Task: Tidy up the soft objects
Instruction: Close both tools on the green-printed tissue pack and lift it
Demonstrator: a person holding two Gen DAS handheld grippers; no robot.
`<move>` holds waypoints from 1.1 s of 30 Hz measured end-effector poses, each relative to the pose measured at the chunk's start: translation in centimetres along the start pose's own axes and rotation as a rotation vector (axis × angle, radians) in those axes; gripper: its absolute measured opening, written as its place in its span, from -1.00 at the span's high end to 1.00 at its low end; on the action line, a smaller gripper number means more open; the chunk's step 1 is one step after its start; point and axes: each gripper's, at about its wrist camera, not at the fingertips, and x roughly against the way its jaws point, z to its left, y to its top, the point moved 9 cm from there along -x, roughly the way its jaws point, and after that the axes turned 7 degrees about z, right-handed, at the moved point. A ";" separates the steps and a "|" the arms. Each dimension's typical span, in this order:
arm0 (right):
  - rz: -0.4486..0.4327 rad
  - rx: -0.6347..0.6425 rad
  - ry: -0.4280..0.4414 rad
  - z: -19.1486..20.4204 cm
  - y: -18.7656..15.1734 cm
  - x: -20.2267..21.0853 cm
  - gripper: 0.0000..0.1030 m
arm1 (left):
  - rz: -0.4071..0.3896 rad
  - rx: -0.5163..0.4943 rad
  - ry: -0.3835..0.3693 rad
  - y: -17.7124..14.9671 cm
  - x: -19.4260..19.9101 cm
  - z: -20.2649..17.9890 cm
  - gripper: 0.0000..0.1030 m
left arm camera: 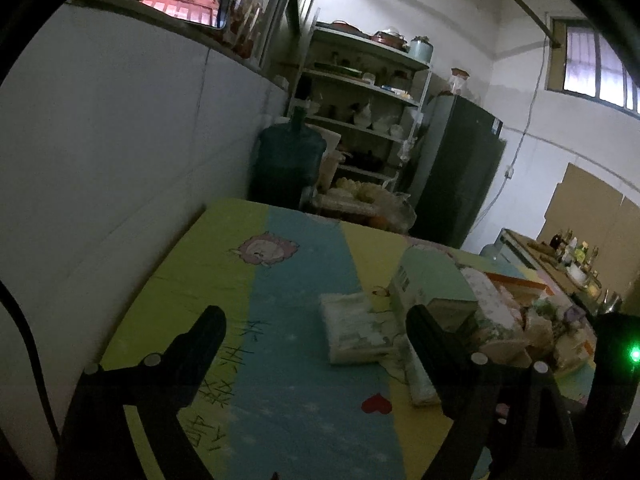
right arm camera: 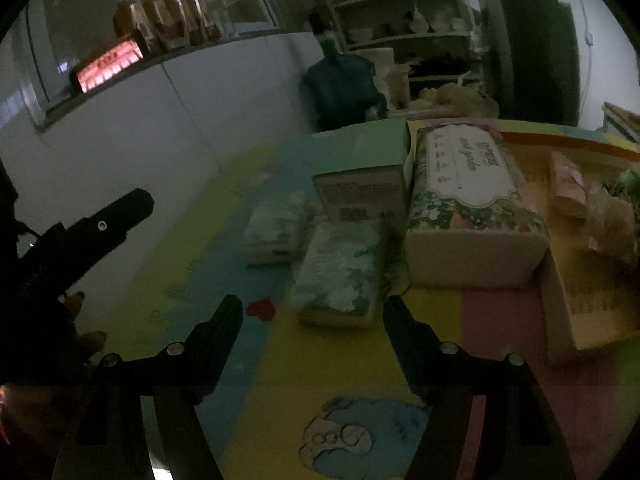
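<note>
- Hovering low over the cartoon-print table cover (right arm camera: 360,364), the right gripper (right arm camera: 314,320) had its fingers spread wide, nothing between them; it was lined up just short of the small floral tissue pack (right arm camera: 340,276) at frame centre, likely the next pick.
- Left gripper (left arm camera: 316,334) was also spread and empty, sitting over the blue stripe in the lower half of its view, clear of the packs; it probably waited its turn.
- Second small tissue pack (right arm camera: 274,232) lay just left of the first, near but apart from it.
- Green carton (right arm camera: 368,176) and large floral tissue pack (right arm camera: 472,200) stood side by side behind them, centre to centre right; it looked like a grouping had already started.
- Loose soft items in the tray (right arm camera: 576,320) at right were too blurred to name.
- Writing: barcode on the carton end, script on the big pack's white label and handwritten characters on the cover, lower left of the left view, were all unreadable in the dim light.
</note>
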 end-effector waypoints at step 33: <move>0.066 0.027 -0.013 -1.8 0.4 -3.0 0.07 | 0.237 -0.101 0.030 -0.7 -9.2 -2.9 -0.78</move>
